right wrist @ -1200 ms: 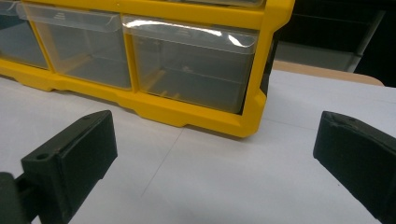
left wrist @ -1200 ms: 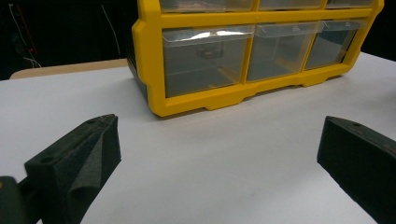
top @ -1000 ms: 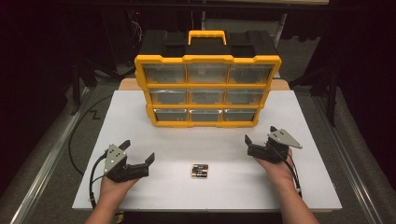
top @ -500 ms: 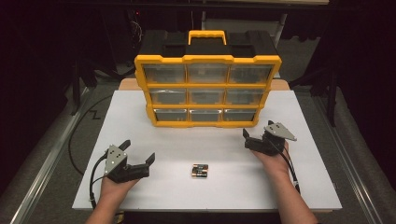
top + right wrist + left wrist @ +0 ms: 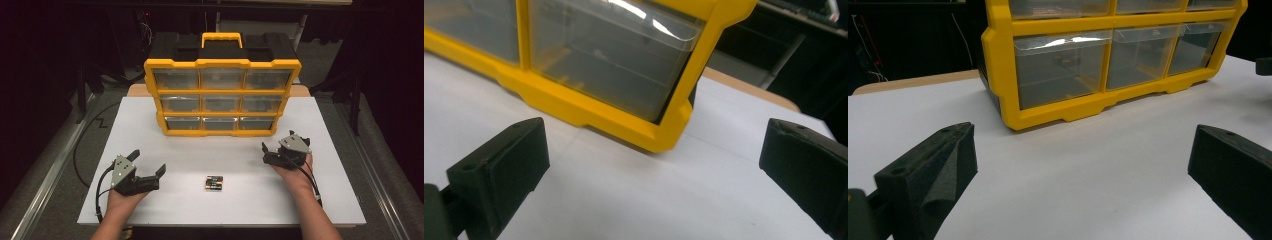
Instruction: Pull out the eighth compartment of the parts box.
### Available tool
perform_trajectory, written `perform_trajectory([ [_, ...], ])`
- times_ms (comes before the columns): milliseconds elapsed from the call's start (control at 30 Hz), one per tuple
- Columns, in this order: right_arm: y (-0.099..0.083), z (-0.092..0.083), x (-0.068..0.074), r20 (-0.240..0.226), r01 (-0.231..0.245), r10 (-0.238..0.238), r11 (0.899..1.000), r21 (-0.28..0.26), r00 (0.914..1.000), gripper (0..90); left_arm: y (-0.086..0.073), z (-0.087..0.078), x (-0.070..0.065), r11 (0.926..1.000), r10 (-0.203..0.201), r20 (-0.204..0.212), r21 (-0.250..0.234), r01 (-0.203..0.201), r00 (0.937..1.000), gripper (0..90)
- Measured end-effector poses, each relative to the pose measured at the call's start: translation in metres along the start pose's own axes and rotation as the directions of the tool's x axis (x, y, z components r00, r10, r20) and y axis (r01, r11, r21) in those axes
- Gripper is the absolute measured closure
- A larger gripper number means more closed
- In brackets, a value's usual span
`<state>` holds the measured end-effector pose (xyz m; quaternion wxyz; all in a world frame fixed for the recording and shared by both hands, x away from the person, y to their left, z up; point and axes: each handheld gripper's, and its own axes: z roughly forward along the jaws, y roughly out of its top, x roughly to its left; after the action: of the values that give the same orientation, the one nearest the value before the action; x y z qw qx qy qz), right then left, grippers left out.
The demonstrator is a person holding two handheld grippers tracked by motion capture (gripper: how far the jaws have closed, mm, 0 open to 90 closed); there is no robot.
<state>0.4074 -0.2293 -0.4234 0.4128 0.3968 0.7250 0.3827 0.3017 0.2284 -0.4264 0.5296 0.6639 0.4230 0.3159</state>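
High view: a white bench [image 5: 330,200] carries a yellow drawer cabinet [image 5: 222,92] at its far middle, three rows of three clear drawers facing the person, a yellow handle [image 5: 221,38] on its black top. A small pack of batteries [image 5: 214,183] lies flat on the bare surface between the two hands, near the front edge, well apart from the cabinet and touched by neither claw. The left claw [image 5: 149,167], jaws apart and holding nothing, rests near the front left corner and points toward the batteries, with open bench between them. The right claw [image 5: 264,152], jaws likewise apart and holding nothing, sits farther from the person, near the cabinet's lower right corner and well in from the bench's right edge; its jaws point to the left. Cables trail from both claws toward the front edge.

Left gripper view: the spread jaws frame bare white surface up to the cabinet's bottom row, whose left drawer [image 5: 1060,67] lies straight ahead.

Right gripper view: the spread jaws frame the cabinet's lower right corner [image 5: 669,137] and its bottom right drawer [image 5: 609,55]; clear bench lies between the jaws and the yellow base edge
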Motion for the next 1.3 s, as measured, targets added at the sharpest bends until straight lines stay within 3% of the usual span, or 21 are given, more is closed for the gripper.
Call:
perform_trajectory([
  [267,-0.007,-0.003,0.003,0.021,0.137,-0.137,0.99,0.014,0.9903,0.8,0.0,0.0,0.0,1.0,0.005,0.003,-0.001,-0.005,1.0,0.5],
  [400,-0.011,-0.004,0.002,0.04,0.201,-0.202,0.979,0.033,0.9786,0.8,0.0,0.0,0.0,1.0,0.007,0.004,-0.002,-0.007,1.0,0.4],
  [567,-0.014,-0.005,0.002,0.046,0.248,-0.25,0.967,0.057,0.967,0.8,0.0,-0.001,0.0,1.0,0.006,0.006,-0.002,-0.006,1.0,0.8],
  [600,-0.014,-0.005,0.003,0.059,0.272,-0.276,0.96,0.064,0.9595,0.8,0.0,-0.001,-0.001,1.0,0.006,0.009,-0.003,-0.006,0.9999,0.8],
  [700,-0.015,-0.005,0.005,0.071,0.307,-0.312,0.949,0.078,0.9473,0.9,0.0,0.0,-0.001,1.0,0.008,0.01,-0.002,-0.008,0.9999,0.8],
  [800,-0.015,-0.005,0.009,0.084,0.358,-0.365,0.93,0.087,0.9273,0.9,0.0,0.0,-0.001,1.0,0.006,0.011,-0.001,-0.006,0.9999,0.9],
  [833,-0.016,-0.005,0.01,0.085,0.363,-0.37,0.928,0.086,0.925,0.9,0.0,0.0,-0.001,1.0,0.005,0.013,0.001,-0.005,0.9999,1.0],
  [867,-0.016,-0.006,0.011,0.089,0.394,-0.4,0.916,0.082,0.912,0.9,0.0,0.0,-0.001,1.0,0.004,0.014,0.001,-0.005,0.9999,1.1],
  [933,-0.016,-0.006,0.013,0.091,0.41,-0.417,0.908,0.086,0.9042,1.1,0.0,0.0,-0.001,1.0,0.006,0.014,0.001,-0.006,0.9999,1.1],
  [1000,-0.016,-0.007,0.015,0.1,0.453,-0.461,0.887,0.093,0.8816,1.2,0.0,0.0,-0.001,1.0,0.005,0.014,-0.001,-0.005,0.9999,1.1],
  [1033,-0.016,-0.007,0.015,0.1,0.453,-0.461,0.887,0.093,0.8816,1.2,0.0,0.0,-0.001,1.0,0.005,0.014,-0.001,-0.005,0.9999,1.2],
  [1100,-0.015,-0.008,0.019,0.114,0.516,-0.525,0.851,0.096,0.8435,1.2,0.0,0.0,-0.001,1.0,0.005,0.016,-0.002,-0.005,0.9999,1.2],
  [1133,-0.015,-0.008,0.021,0.121,0.538,-0.547,0.837,0.1,0.8285,1.2,0.0,0.0,-0.001,1.0,0.003,0.015,-0.004,-0.003,0.9999,1.2],
  [1167,-0.015,-0.008,0.023,0.12,0.533,-0.542,0.84,0.102,0.8319,1.2,0.0,-0.001,-0.001,1.0,0.003,0.016,-0.005,-0.003,0.9999,1.2],
  [1200,-0.015,-0.008,0.025,0.124,0.55,-0.559,0.829,0.102,0.82,1.2,0.0,-0.001,-0.001,1.0,0.003,0.016,-0.006,-0.003,0.9999,1.3],
  [1233,-0.015,-0.009,0.026,0.125,0.577,-0.587,0.81,0.106,0.8,1.2,0.0,-0.001,-0.001,1.0,0.003,0.017,-0.006,-0.003,0.9998,1.3],
  [1267,-0.015,-0.009,0.028,0.132,0.591,-0.601,0.799,0.106,0.7884,1.2,0.0,-0.001,-0.001,1.0,0.003,0.017,-0.007,-0.003,0.9998,1.3],
  [1300,-0.014,-0.01,0.03,0.134,0.62,-0.63,0.776,0.113,0.7647,1.2,0.0,-0.001,-0.001,1.0,0.003,0.018,-0.007,-0.003,0.9998,1.3],
])
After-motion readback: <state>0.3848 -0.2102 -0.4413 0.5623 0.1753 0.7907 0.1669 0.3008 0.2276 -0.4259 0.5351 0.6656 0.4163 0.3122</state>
